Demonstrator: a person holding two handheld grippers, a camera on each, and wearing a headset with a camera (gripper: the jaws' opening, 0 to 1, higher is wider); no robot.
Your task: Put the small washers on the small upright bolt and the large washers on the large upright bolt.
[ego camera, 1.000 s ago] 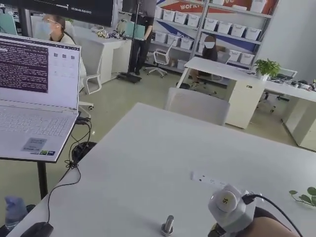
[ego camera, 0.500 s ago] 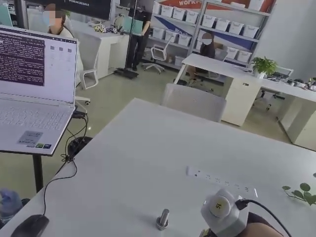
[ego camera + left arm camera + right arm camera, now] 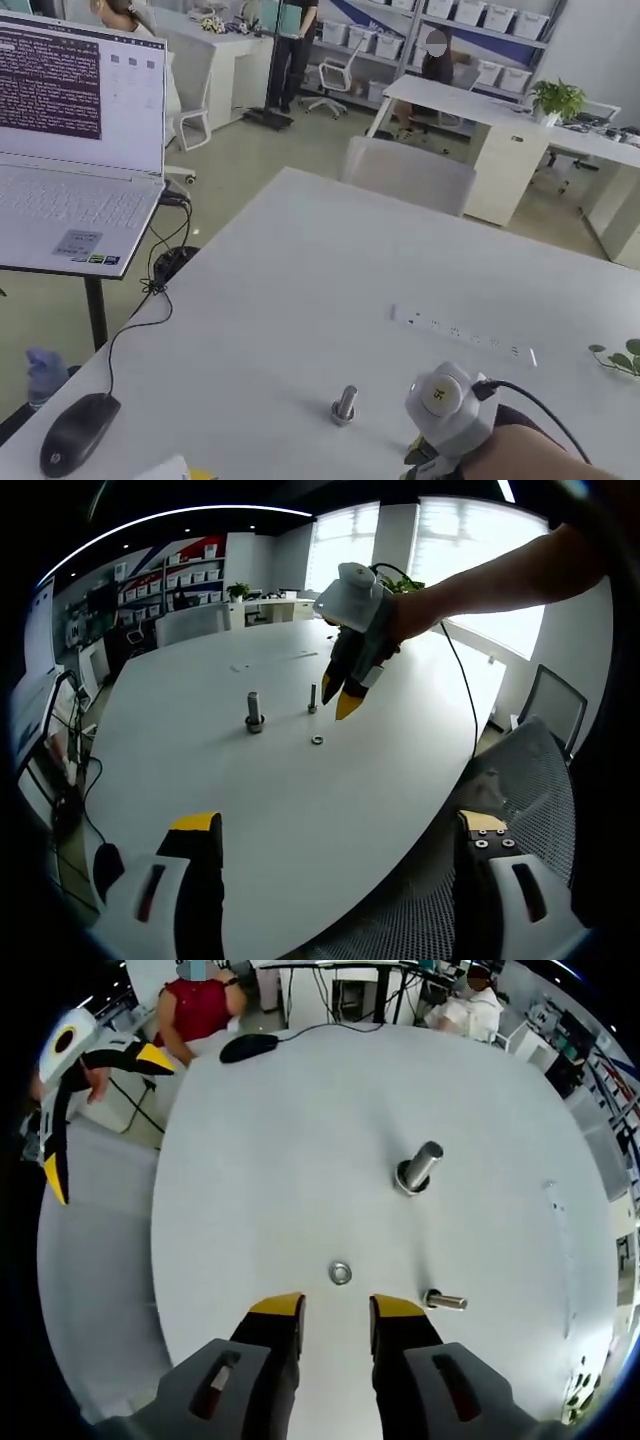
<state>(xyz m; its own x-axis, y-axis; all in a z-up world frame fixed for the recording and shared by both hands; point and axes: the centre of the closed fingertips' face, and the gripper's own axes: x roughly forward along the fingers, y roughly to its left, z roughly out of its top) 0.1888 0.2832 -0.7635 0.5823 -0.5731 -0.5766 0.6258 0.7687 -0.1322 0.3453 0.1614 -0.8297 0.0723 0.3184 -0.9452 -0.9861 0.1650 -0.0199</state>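
Observation:
The large upright bolt (image 3: 343, 405) stands on the white table (image 3: 300, 300) just left of my right gripper (image 3: 425, 462). Ahead of the right gripper (image 3: 338, 1306), which is open with a narrow gap, one small washer (image 3: 340, 1273) lies flat. The large bolt (image 3: 418, 1168) stands farther off and the small bolt (image 3: 443, 1301) is close on the right. My left gripper (image 3: 336, 828) is wide open and holds nothing, back off the table's edge. From there I see the right gripper (image 3: 337, 700) hanging over the washer (image 3: 317, 740), beside the small bolt (image 3: 312, 697) and the large bolt (image 3: 254, 712).
A black mouse (image 3: 75, 432) with its cable lies at the table's near left corner. A white power strip (image 3: 460, 335) lies beyond the bolts, and plant leaves (image 3: 622, 360) reach in at the right edge. An open laptop (image 3: 70, 160) stands on a stand at the left. A grey chair (image 3: 405, 175) is at the far side.
The head camera has tilted down, bringing the mouse into view. The right gripper has come slightly lower and closer to the large bolt.

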